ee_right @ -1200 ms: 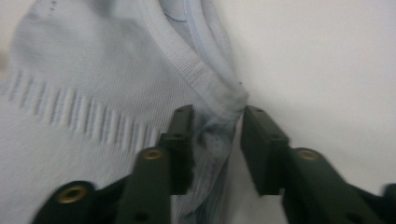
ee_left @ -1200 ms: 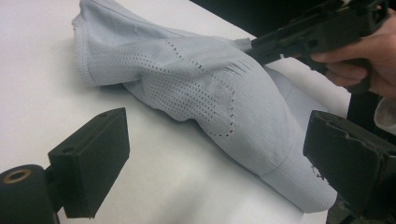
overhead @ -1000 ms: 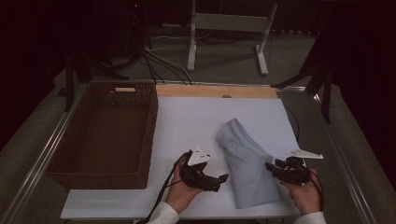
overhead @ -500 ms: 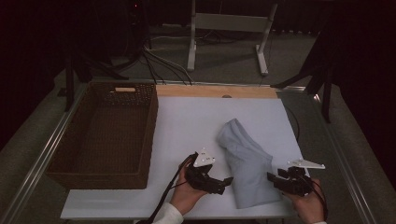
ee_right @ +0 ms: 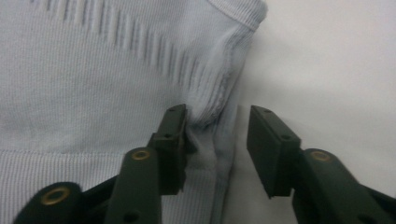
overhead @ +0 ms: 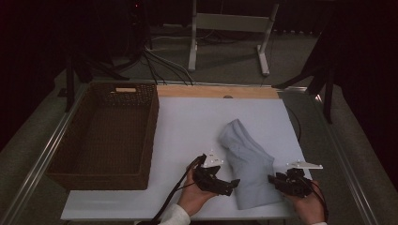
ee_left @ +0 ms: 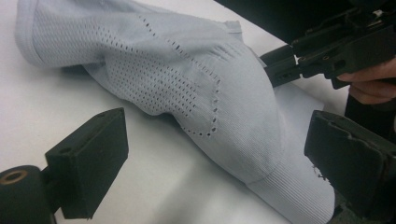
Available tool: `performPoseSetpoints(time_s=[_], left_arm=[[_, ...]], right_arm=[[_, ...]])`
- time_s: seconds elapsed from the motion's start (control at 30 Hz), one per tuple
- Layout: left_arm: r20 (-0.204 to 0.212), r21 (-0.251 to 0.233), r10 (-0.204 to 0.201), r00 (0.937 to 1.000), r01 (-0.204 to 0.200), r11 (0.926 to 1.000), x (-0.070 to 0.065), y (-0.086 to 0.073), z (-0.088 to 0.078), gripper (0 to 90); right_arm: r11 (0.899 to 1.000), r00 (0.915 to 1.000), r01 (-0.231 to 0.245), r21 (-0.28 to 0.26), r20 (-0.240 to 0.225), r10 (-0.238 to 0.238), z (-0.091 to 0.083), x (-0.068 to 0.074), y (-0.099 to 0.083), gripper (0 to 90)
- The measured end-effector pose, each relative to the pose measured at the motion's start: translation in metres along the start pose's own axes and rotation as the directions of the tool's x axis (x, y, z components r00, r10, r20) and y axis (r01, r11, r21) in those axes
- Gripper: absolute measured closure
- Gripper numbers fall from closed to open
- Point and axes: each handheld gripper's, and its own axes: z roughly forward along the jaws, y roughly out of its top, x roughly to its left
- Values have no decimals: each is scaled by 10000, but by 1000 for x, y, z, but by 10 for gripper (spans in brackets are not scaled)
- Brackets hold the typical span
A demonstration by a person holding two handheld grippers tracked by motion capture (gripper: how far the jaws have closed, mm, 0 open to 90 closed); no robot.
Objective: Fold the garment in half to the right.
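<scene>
A pale blue knit garment (overhead: 246,159) lies bunched on the white table (overhead: 197,126), near the front right. My left gripper (overhead: 233,182) lies low at the garment's left side. In the left gripper view my left gripper (ee_left: 219,163) stands wide open, with the ribbed hem of the garment (ee_left: 187,79) between its jaws and untouched. My right gripper (overhead: 272,179) is at the garment's right edge. In the right gripper view my right gripper (ee_right: 219,140) has just been closing. A fold of the garment (ee_right: 93,70) sits between its jaws, and one jaw still stands apart from the cloth.
A dark wicker basket (overhead: 152,126) stands on the left part of the table. A wooden strip (overhead: 216,91) runs along the table's back edge. Cables and a metal stand (overhead: 230,23) are on the floor beyond. Both hands are close to the front edge.
My left gripper has slid right, up to the garment's left side. My right gripper has shifted slightly towards the front edge, staying at the garment's right edge.
</scene>
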Motion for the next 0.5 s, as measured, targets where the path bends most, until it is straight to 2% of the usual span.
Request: performPoseSetpoints(time_s=[0.1,0.13,0.17,0.23,0.5], left_arm=[[-29,109,-33,10000,33,9999,-1,-1,5,80],[-29,109,-33,10000,33,9999,-1,-1,5,82],[-63,168,-40,10000,41,9999,-2,-1,8,88],[-165,237,-104,9998,108,9997,-2,-1,10,98],[-245,482,-172,9996,183,9987,-4,-5,22,142]], right_arm=[[9998,9997,5,211,-246,0,2,-1,0,718],[9998,9997,5,211,-246,0,2,-1,0,718],[9996,9994,12,284,-351,-2,3,0,0,769],[9995,9996,110,281,-275,-102,2,1,0,801],[9994,9997,186,288,-169,-181,1,2,0,840]])
